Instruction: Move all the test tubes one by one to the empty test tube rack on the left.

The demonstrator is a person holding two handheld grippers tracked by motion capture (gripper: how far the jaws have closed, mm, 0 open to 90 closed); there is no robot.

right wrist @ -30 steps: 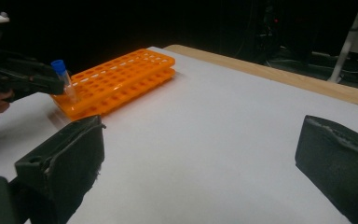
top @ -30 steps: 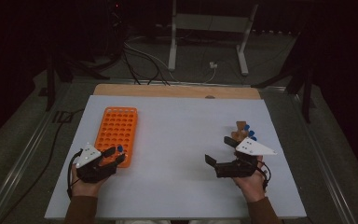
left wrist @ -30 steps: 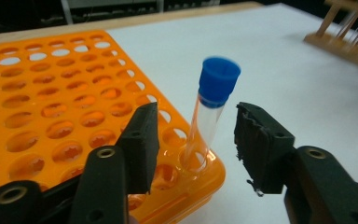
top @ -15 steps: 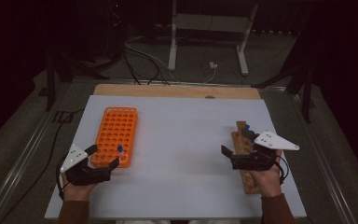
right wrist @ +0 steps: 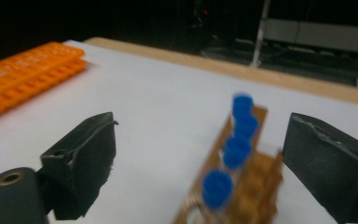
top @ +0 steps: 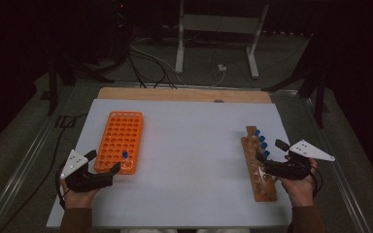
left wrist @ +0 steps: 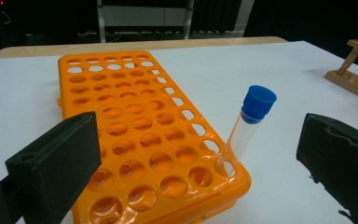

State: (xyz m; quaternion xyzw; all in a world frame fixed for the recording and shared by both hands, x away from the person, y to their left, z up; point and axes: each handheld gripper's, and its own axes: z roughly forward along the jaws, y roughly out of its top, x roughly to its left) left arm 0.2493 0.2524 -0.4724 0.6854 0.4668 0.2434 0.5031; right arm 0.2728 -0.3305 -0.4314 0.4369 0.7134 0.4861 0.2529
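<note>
Between open jaws, blue-capped tube (left wrist: 249, 126), untouched.

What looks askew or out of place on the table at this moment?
The blue-capped test tube in the orange rack leans to one side in its corner hole instead of standing upright, between the open jaws of the left gripper. The four blue-capped tubes in the wooden rack show nothing odd.

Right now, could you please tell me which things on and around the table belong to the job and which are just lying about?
Job:
- orange rack
- tube in it
- wooden rack
- its four blue-capped tubes
- left gripper
- right gripper

Lying about:
- floor cables
- metal stand
</note>
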